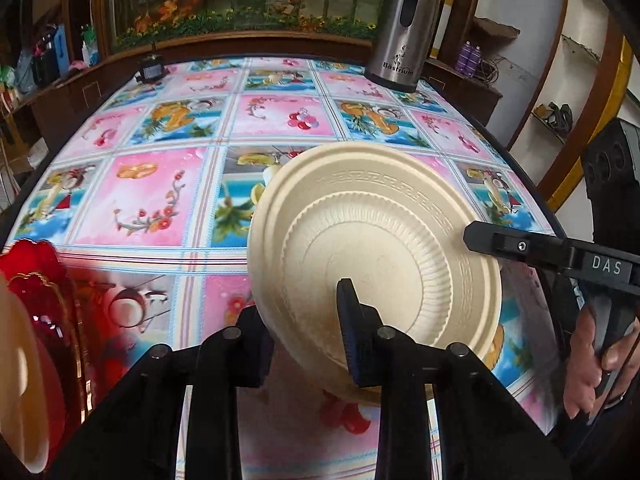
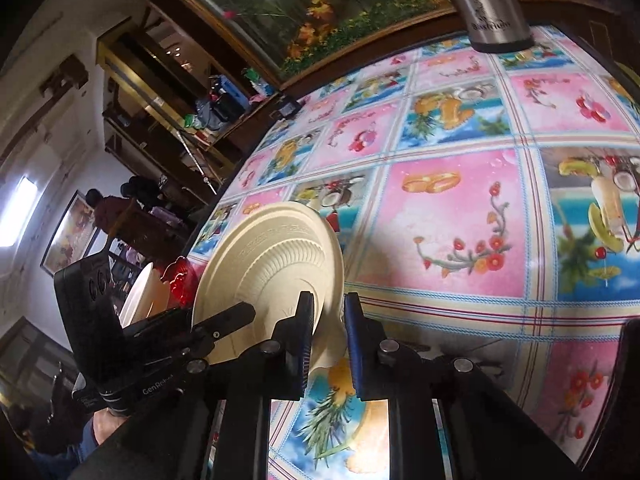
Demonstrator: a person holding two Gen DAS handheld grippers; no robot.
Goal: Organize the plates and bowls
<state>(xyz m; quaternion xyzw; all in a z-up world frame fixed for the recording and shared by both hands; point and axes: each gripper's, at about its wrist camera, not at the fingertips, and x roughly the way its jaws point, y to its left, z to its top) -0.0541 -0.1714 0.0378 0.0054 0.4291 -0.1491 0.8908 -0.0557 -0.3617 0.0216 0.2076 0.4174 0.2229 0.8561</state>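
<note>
A cream plate [image 1: 376,240] with a ribbed, patterned rim is held tilted above the table; it also shows in the right wrist view [image 2: 272,264]. My left gripper [image 1: 304,332] is shut on its near rim, one finger on each face. My right gripper [image 2: 328,340] is shut on the opposite rim; its finger [image 1: 500,242] shows at the plate's right edge in the left wrist view. A red dish [image 1: 44,280] and a cream bowl [image 1: 20,384] stand at the left; both also show in the right wrist view, the dish [image 2: 180,284] beside the bowl [image 2: 138,300].
The table [image 1: 160,200] has a bright pink and blue flowered cloth. A steel thermos [image 1: 404,28] stands at the far right corner, a small black device [image 1: 151,70] at the far left edge. A wooden-framed flower display runs behind the table.
</note>
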